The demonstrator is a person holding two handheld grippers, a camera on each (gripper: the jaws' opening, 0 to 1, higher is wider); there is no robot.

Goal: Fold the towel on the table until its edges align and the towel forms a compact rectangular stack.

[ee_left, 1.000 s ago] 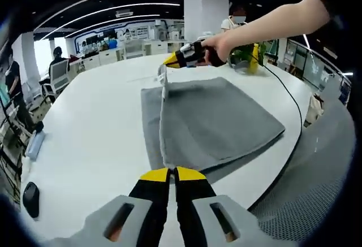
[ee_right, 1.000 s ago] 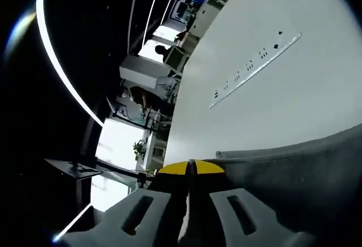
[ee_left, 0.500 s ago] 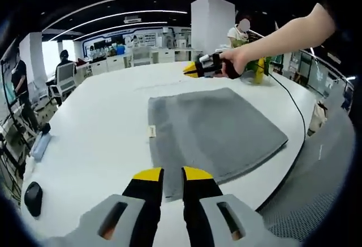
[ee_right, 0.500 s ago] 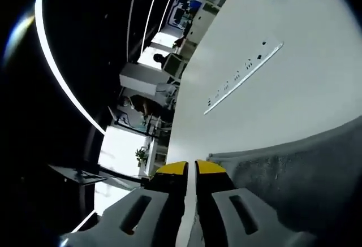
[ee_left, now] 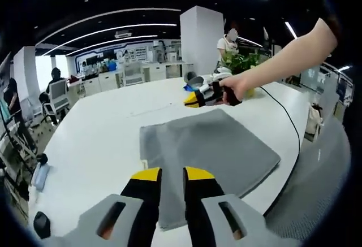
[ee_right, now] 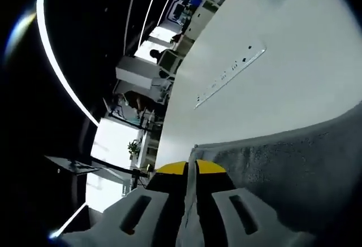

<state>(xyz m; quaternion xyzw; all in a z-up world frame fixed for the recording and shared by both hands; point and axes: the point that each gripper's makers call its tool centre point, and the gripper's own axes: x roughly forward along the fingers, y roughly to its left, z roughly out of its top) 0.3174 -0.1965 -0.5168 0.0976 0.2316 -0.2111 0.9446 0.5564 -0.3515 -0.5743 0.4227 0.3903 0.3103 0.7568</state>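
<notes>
Towel [ee_left: 209,151]: left gripper view, grey, flat on the white table [ee_left: 96,145], folded.
Left gripper [ee_left: 171,174]: jaws apart, holding nothing, over towel's near edge.
Right gripper [ee_right: 190,168]: right gripper view, jaws nearly together, nothing visibly between them, at towel's corner.

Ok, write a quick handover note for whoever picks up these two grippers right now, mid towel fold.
Left gripper: open, empty, above the towel's near edge.
Right gripper: jaws nearly closed, at the far edge; grip on cloth unclear.
Towel: grey, lying flat on the white table, a lower layer's edge showing along the near right side.
Done: at least one fold.
Left: probably another fold, then square up the edges.
</notes>
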